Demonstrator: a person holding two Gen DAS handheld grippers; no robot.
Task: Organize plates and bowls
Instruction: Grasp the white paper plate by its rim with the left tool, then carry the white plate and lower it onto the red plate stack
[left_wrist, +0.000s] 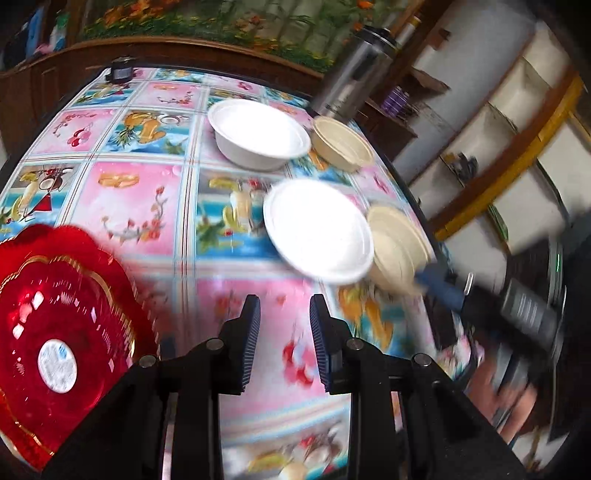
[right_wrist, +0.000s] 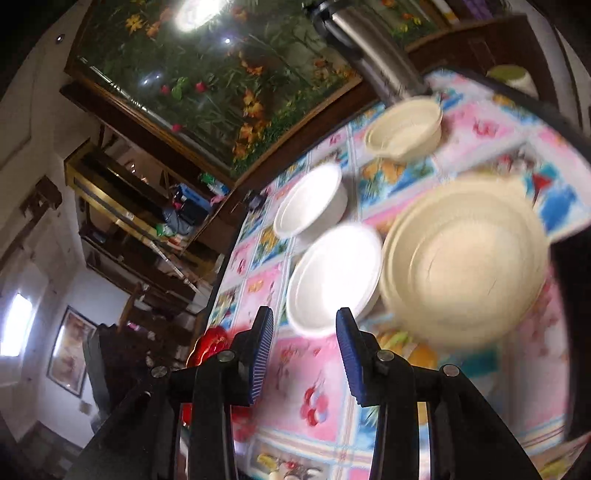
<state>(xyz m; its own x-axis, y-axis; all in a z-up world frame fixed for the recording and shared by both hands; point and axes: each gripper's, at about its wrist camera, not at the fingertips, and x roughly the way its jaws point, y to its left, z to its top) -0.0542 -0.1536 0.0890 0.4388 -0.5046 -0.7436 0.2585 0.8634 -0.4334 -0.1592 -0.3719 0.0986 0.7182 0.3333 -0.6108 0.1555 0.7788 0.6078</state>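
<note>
On the flowered tablecloth (left_wrist: 147, 206) lie a white bowl (left_wrist: 258, 133), a small beige bowl (left_wrist: 341, 144), a nearer white bowl (left_wrist: 317, 229) and a larger beige bowl (left_wrist: 399, 243) beside it. A red glass plate (left_wrist: 55, 332) with a gold rim sits at the near left. My left gripper (left_wrist: 284, 325) hovers over bare cloth, open and holding nothing. My right gripper (right_wrist: 304, 332) is open too, its tips just short of the near white bowl (right_wrist: 334, 273), with the large beige bowl (right_wrist: 465, 266) to its right. In the left wrist view the right gripper (left_wrist: 439, 286) shows blurred by that beige bowl.
A steel flask (left_wrist: 354, 70) stands at the table's far right corner, behind the small beige bowl (right_wrist: 404, 129). A small dark object (left_wrist: 120, 72) sits at the far edge. The table's right edge (left_wrist: 417, 192) drops off close to the beige bowls. Shelves stand beyond.
</note>
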